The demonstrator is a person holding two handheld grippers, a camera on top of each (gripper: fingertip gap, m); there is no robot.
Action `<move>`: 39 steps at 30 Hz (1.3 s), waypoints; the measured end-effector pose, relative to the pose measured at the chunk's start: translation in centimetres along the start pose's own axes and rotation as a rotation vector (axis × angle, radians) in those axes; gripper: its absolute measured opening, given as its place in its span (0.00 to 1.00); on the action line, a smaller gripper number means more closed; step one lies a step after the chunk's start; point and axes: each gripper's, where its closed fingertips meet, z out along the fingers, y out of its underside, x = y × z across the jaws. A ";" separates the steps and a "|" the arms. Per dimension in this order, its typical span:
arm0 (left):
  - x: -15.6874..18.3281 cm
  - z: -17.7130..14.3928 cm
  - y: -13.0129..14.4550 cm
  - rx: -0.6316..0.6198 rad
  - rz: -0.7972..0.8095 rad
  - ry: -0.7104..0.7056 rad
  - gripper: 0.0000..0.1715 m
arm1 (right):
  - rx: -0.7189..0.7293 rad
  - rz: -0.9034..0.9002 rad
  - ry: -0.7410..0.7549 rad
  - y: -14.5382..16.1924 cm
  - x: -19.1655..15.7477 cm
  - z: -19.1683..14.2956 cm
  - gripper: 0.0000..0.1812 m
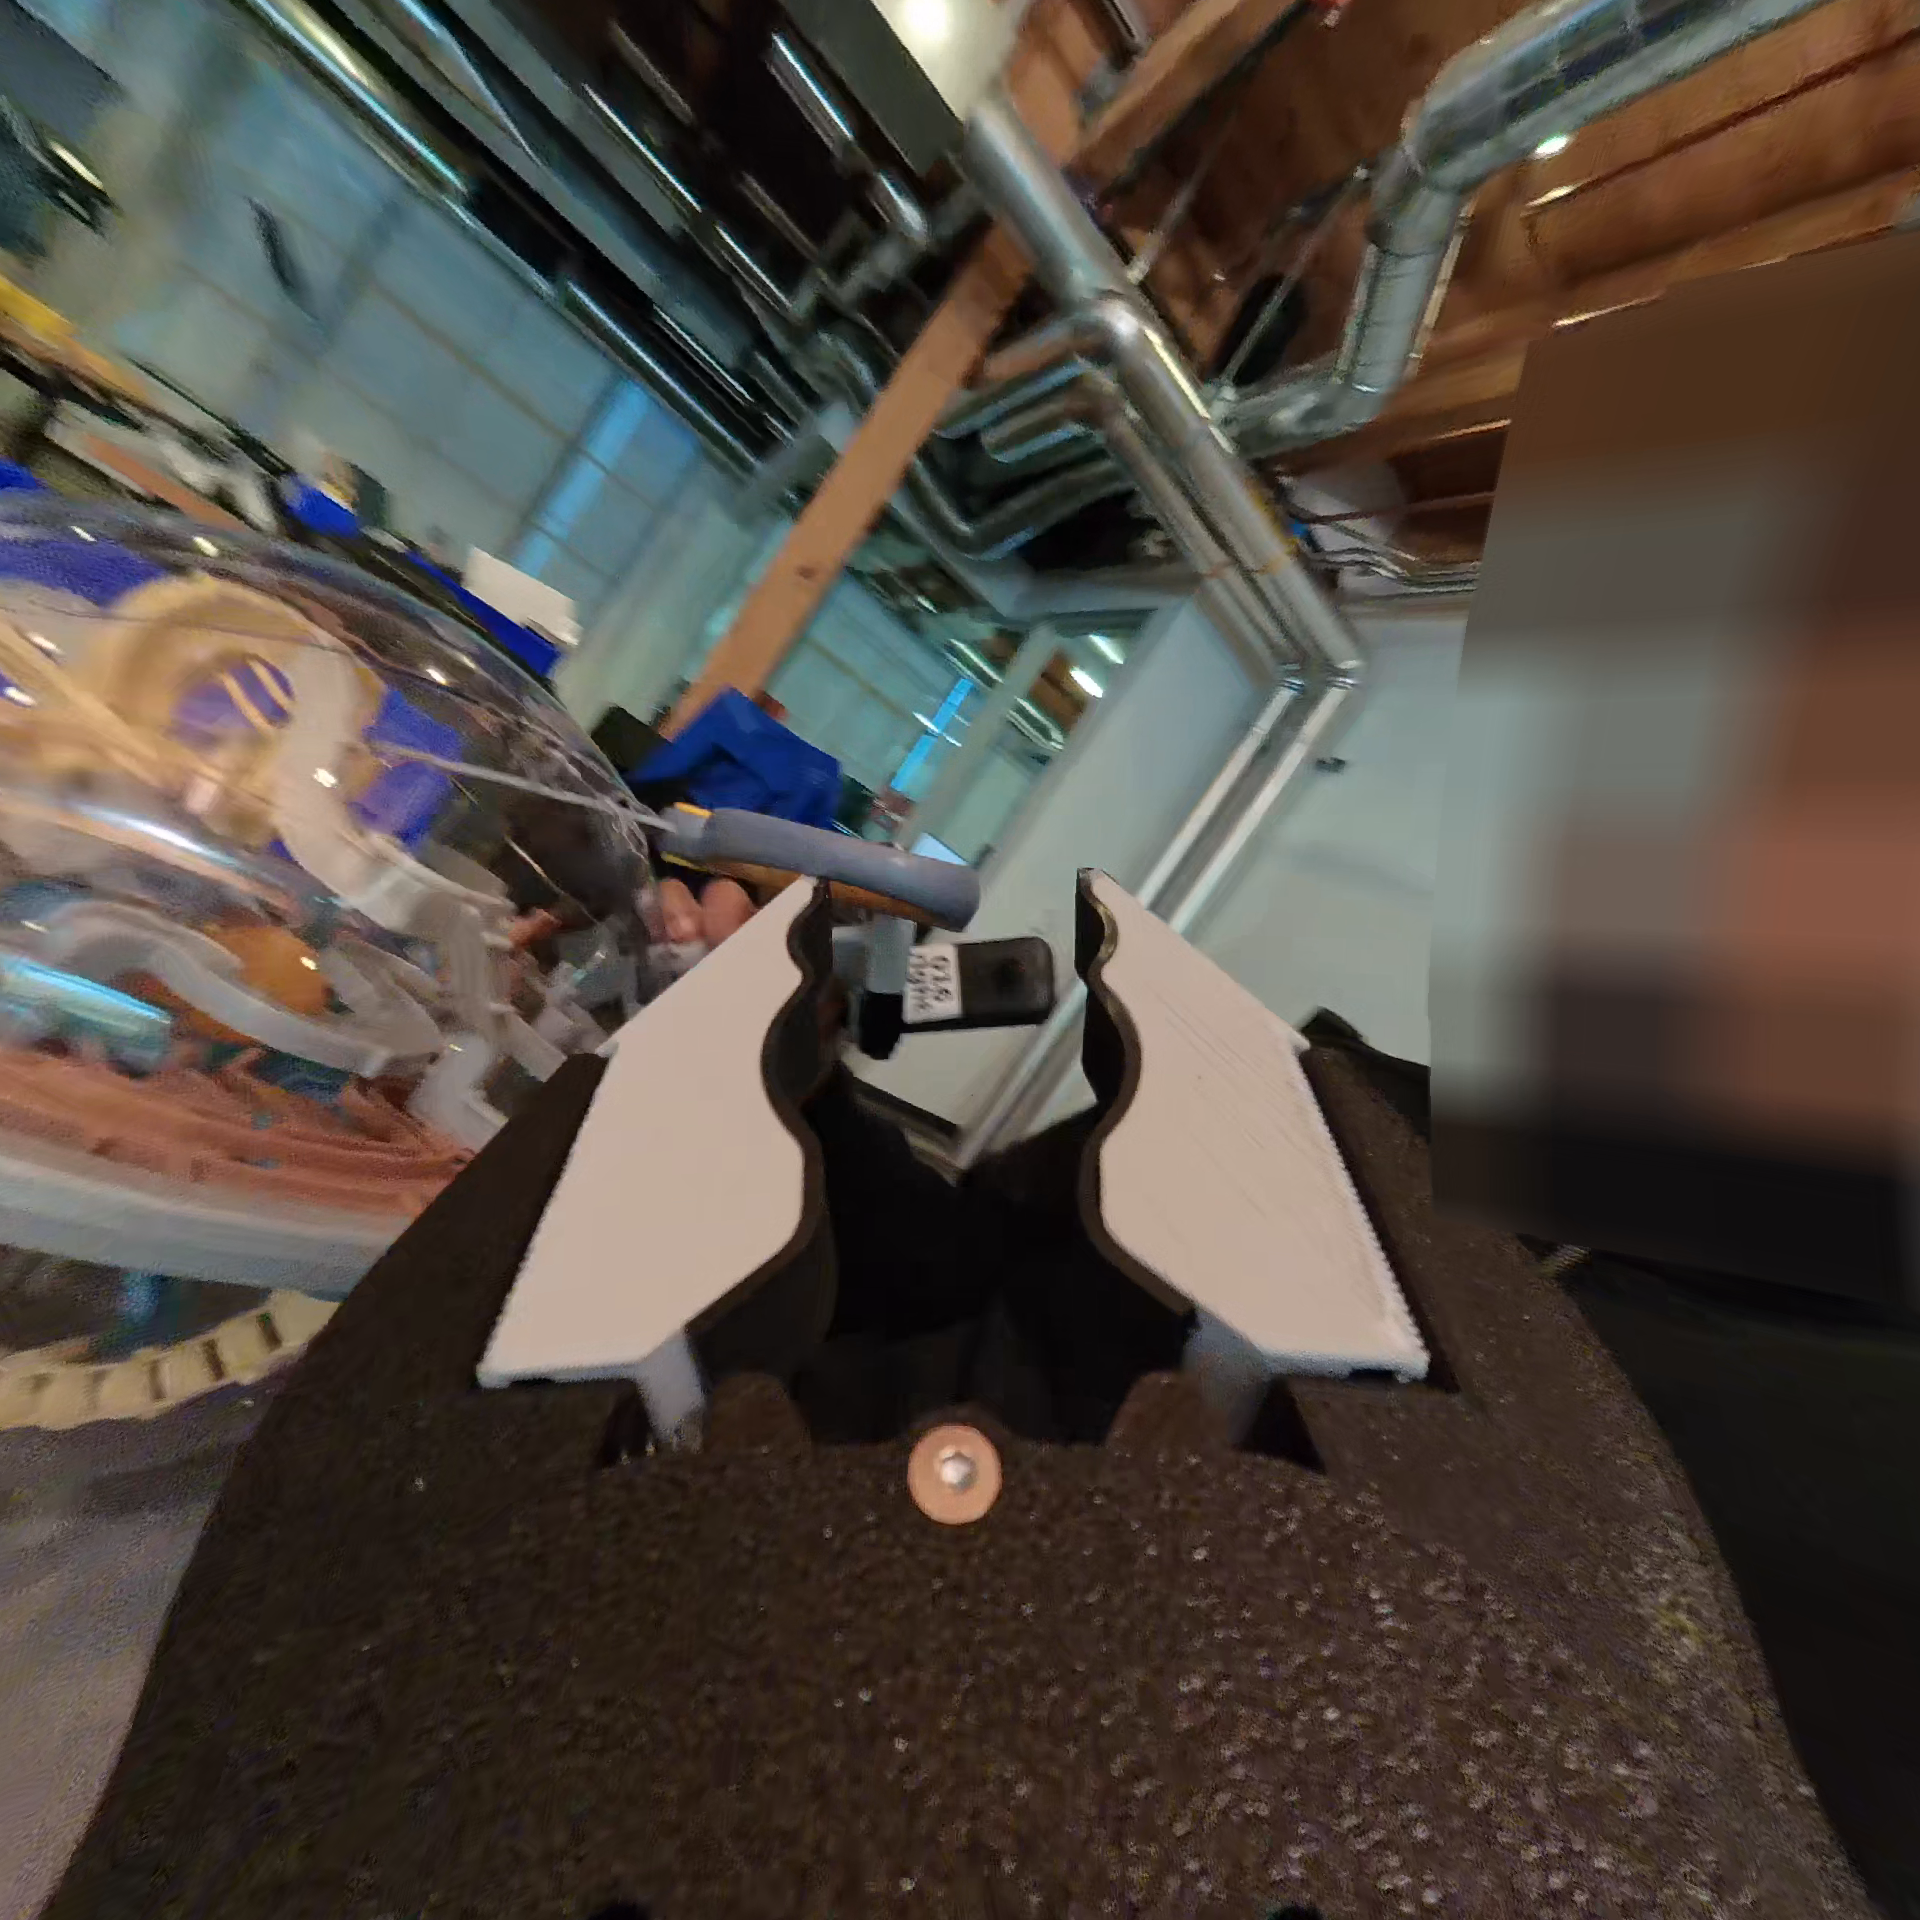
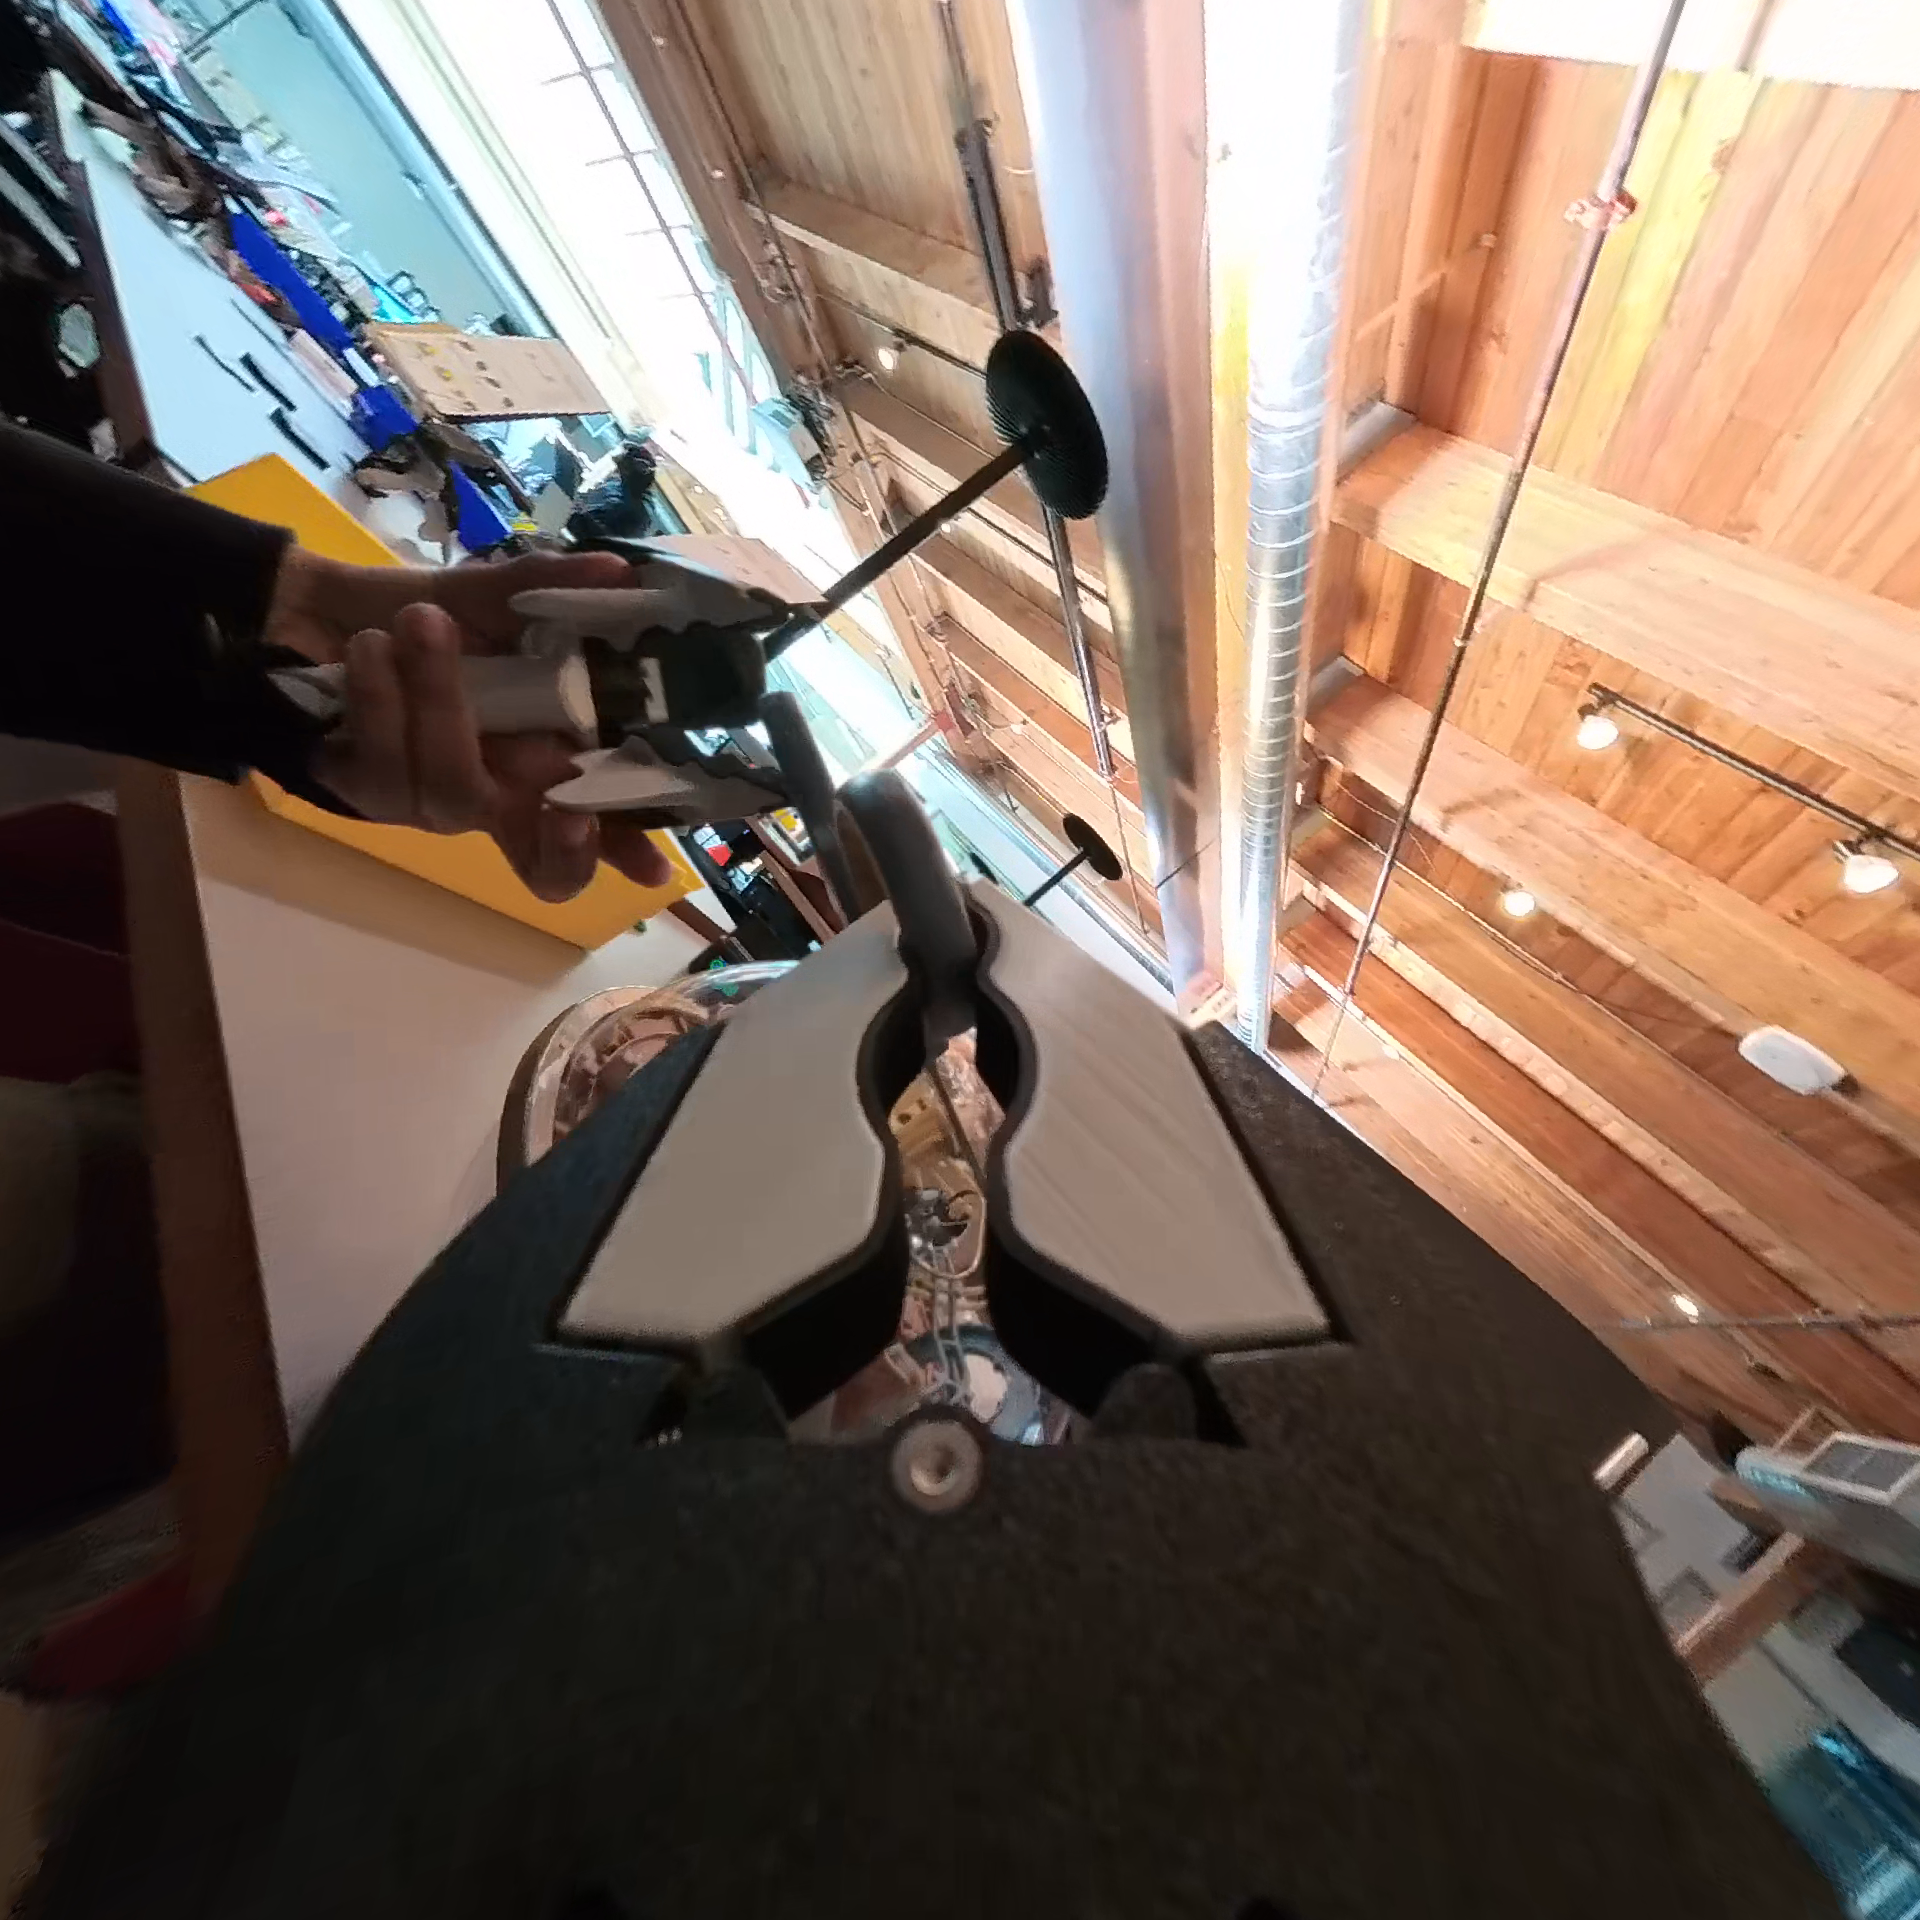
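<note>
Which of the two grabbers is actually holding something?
The right gripper: its fingers clamp a grey handle. The left gripper stands open, gripping nothing.

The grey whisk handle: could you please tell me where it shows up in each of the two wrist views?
Left wrist view: the grey whisk handle lies just beyond the open left gripper, slanting from the glass bowl.
Right wrist view: it stands centre frame, pinched by the right gripper.
Shared landmark: the glass bowl, at left in the left view, below the fingers in the right.
</note>
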 end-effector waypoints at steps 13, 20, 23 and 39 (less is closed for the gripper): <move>-1.1 -1.6 0.3 -0.045 0.116 -0.115 0.30 | 0.036 -0.036 -0.022 -1.2 -1.0 -1.0 0.00; 0.9 0.5 2.0 -0.163 0.545 -0.195 0.32 | 0.027 -0.007 0.067 -0.5 0.2 -1.5 0.00; 2.5 1.8 4.0 -0.252 0.598 -0.127 0.28 | 0.025 -0.012 0.076 -0.5 0.2 -1.7 0.00; -1.8 -3.5 -1.0 -0.129 0.871 -0.531 0.27 | 0.051 -0.067 0.034 -1.6 -1.6 -1.3 0.00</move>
